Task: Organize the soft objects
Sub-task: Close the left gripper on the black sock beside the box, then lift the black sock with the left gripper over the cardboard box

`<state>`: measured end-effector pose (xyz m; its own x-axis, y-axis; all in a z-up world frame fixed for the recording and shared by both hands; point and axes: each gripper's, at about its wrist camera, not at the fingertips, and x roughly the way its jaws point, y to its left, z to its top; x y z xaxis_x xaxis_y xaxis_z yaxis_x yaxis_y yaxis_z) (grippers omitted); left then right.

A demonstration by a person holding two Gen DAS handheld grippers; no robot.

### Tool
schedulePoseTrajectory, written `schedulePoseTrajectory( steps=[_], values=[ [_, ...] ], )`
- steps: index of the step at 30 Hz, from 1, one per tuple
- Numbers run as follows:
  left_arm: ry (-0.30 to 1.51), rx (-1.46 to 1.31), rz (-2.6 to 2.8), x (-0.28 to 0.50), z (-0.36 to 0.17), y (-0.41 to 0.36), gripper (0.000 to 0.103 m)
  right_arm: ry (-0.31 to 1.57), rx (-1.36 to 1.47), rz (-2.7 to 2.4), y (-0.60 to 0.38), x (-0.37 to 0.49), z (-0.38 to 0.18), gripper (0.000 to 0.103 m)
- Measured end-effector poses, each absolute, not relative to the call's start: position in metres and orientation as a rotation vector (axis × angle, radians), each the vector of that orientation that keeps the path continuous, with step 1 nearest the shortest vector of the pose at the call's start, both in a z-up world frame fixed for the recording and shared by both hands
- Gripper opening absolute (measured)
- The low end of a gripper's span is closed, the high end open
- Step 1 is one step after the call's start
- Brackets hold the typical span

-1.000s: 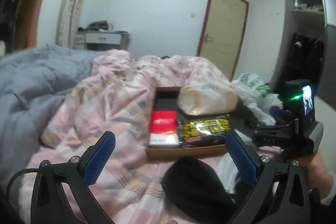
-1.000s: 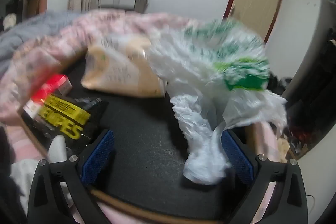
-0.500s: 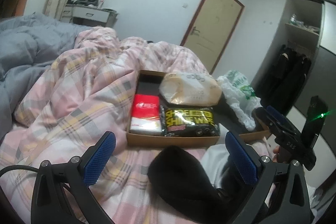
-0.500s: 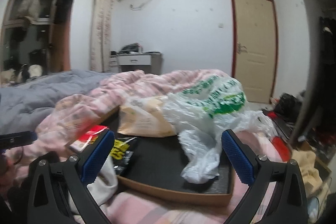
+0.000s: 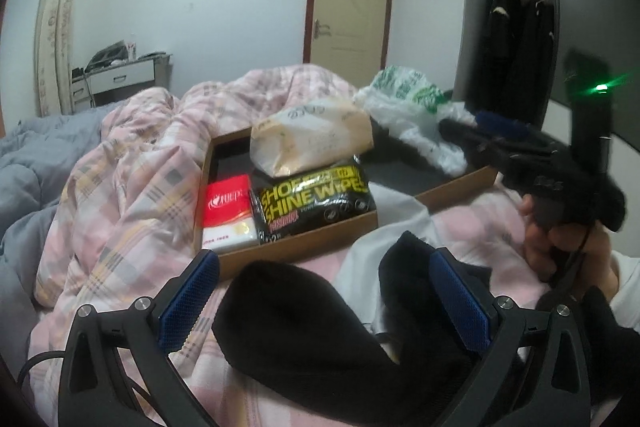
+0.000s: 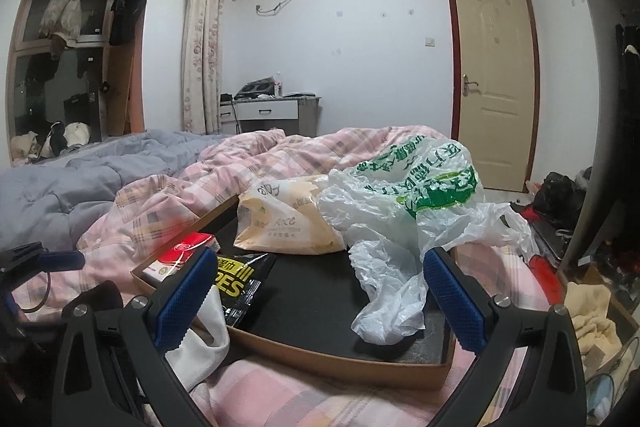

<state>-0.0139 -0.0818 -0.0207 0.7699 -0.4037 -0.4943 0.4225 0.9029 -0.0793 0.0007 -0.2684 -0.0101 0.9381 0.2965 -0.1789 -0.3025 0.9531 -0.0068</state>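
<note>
Right now I see the bed (image 6: 80, 187) filling both views, covered by a pink plaid quilt (image 5: 132, 187) with a grey duvet (image 6: 60, 195) beyond it. On the quilt sits a shallow cardboard tray (image 6: 340, 359) with a dark lining. Inside it, a white and green plastic bag (image 6: 420, 195) sprawls over the right part, touching a beige paper bag (image 5: 308, 139) at the back; a black pack of shoe shine wipes (image 5: 316, 199) lies in front of the paper bag, with a red and white tissue pack (image 5: 228, 213) just beside it on the left. Near the tray's front edge a black soft garment (image 5: 304, 331) lies on the quilt, next to a white cloth (image 6: 204, 339). My left hand-held gripper (image 5: 324, 299) hovers with its jaws spread wide on either side of the black garment, grasping nothing. My right hand-held gripper (image 6: 316, 299) is likewise spread apart and empty, facing the tray, held by a hand (image 5: 568, 247).
</note>
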Motion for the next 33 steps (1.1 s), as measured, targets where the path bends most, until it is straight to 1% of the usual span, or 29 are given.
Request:
schedulePoseTrajectory(
  steps=[4, 8, 12, 16, 25, 27, 28, 30, 31, 33],
  values=[
    [0.548, -0.037, -0.461, -0.005, -0.023, -0.069, 0.103, 0.117, -0.07, 0.389, -0.262, -0.014, -0.007, 0.102],
    [0.557, -0.076, -0.494, -0.002, -0.025, -0.064, 0.103, 0.139, -0.122, 0.387, -0.252, -0.011, -0.007, 0.102],
    [0.582, -0.032, -0.586, -0.006, -0.027, -0.076, 0.103, 0.178, -0.135, 0.375, -0.249, -0.005, -0.009, 0.102],
    [0.666, 0.06, -0.595, -0.002, -0.037, -0.095, 0.103, 0.178, -0.128, 0.373, -0.251, -0.006, -0.01, 0.102],
    [0.734, 0.077, -0.616, 0.005, -0.047, -0.101, 0.102, 0.203, -0.159, 0.359, -0.247, -0.004, -0.011, 0.102],
    [0.732, 0.076, -0.636, 0.004, -0.047, -0.102, 0.092, 0.201, -0.164, 0.356, -0.246, -0.005, -0.011, 0.102],
    [0.732, 0.078, -0.643, 0.004, -0.047, -0.103, 0.09, 0.201, -0.164, 0.355, -0.247, -0.005, -0.011, 0.102],
    [0.727, 0.084, -0.651, 0.001, -0.047, -0.104, 0.07, 0.201, -0.164, 0.355, -0.247, -0.006, -0.011, 0.102],
    [0.724, 0.088, -0.647, 0.001, -0.047, -0.104, 0.067, 0.201, -0.164, 0.356, -0.247, -0.005, -0.011, 0.102],
    [0.719, 0.091, -0.64, -0.001, -0.046, -0.103, 0.052, 0.201, -0.164, 0.355, -0.247, -0.005, -0.011, 0.102]
  ],
)
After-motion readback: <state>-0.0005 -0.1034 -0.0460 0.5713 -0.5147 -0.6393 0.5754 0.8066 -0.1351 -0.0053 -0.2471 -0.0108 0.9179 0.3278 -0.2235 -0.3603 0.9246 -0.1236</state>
